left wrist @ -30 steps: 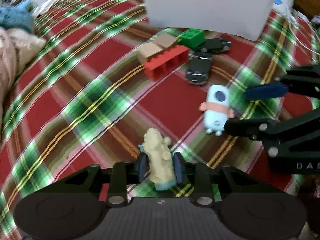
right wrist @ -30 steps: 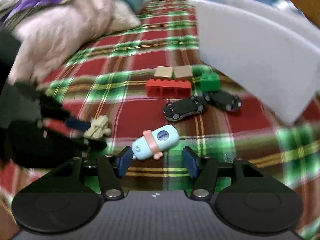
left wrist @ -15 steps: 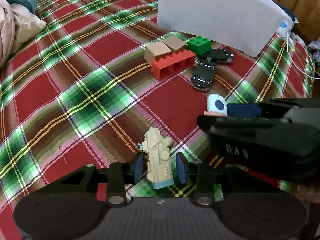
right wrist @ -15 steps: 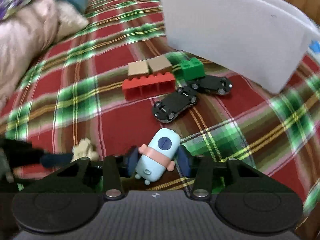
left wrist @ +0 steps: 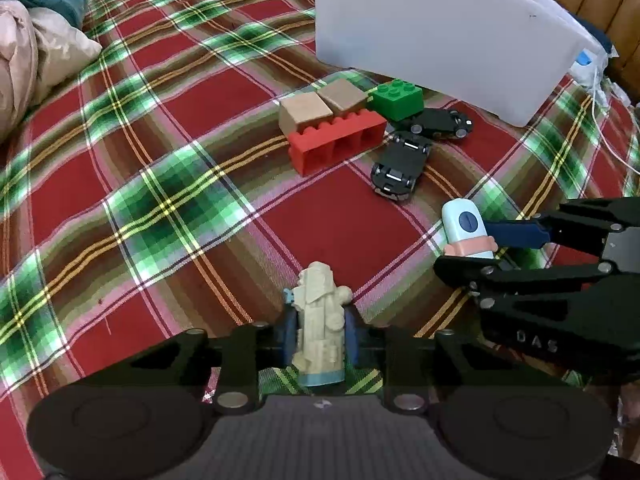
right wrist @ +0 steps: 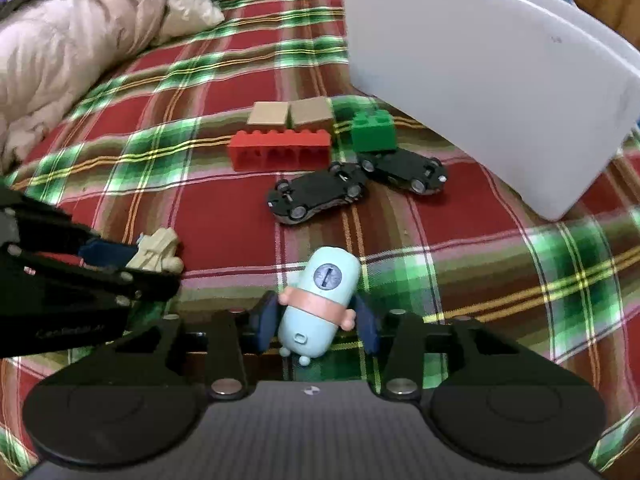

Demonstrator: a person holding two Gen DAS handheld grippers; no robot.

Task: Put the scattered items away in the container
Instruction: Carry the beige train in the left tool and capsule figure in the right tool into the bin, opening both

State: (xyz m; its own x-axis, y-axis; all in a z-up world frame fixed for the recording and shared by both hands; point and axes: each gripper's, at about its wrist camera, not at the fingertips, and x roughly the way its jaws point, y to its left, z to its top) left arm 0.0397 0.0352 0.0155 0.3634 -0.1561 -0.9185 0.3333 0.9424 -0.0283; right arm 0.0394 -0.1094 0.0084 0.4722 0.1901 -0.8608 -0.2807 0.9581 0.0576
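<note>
You're clamping left gripper [left wrist: 318, 340] on cream figure [left wrist: 319, 326], right gripper [right wrist: 316, 322] on blue capsule toy [right wrist: 320, 306] (jaws just closing); white container [left wrist: 440, 36] lying ahead, nearer right.

Left tool [left wrist: 318, 338] closing on cream figurine [left wrist: 320, 324]; right tool [left wrist: 476, 248] around pale-blue capsule toy [left wrist: 466, 230]

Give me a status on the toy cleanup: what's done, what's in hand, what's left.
Done: nothing visibly; the white container's inside is hidden. In hand: the left gripper has just closed on the beige figure, and the right gripper has been closing around the light blue capsule toy; both toys remain low over the plaid blanket. Left: red brick, two tan blocks, green brick, two black cars.
</note>
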